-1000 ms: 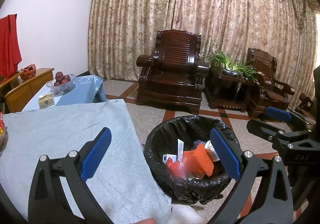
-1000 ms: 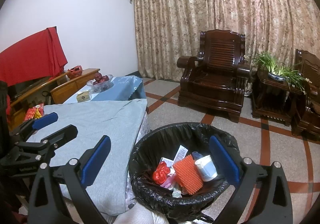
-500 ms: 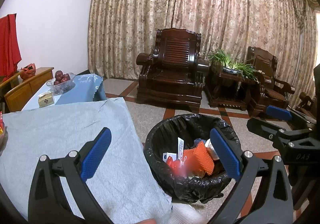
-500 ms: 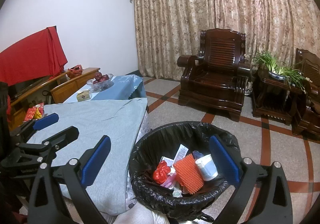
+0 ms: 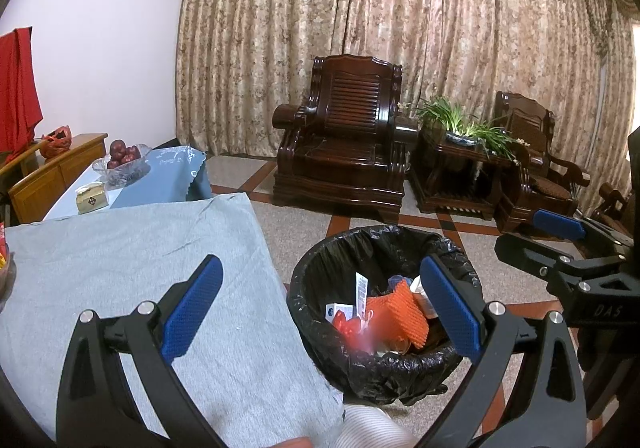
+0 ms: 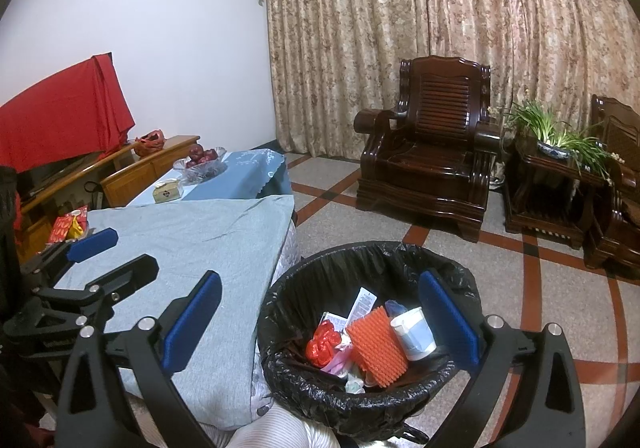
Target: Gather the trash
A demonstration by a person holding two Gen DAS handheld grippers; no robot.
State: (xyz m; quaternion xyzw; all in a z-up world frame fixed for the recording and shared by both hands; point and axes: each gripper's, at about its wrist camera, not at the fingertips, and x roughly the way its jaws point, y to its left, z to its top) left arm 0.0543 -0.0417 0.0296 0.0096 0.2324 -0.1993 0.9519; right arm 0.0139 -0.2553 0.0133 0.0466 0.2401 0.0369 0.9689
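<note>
A round bin lined with a black bag stands on the floor beside the table. Inside lie an orange foam net, a red wrapper, a white paper cup and paper slips. My left gripper hangs open over the table edge and the bin, holding nothing. My right gripper is open above the bin, nothing between its blue pads. Each gripper shows in the other's view, the right gripper at the right and the left gripper at the left.
A table under a grey cloth fills the left. Behind it a blue-clothed table carries a glass bowl of fruit and a small box. Snack packets lie at the far left. Dark wooden armchairs and a plant stand line the curtain.
Both views have drifted slightly; the bin sits a little lower and nearer in frame. Both grippers stay open and the trash in the bin has not moved.
</note>
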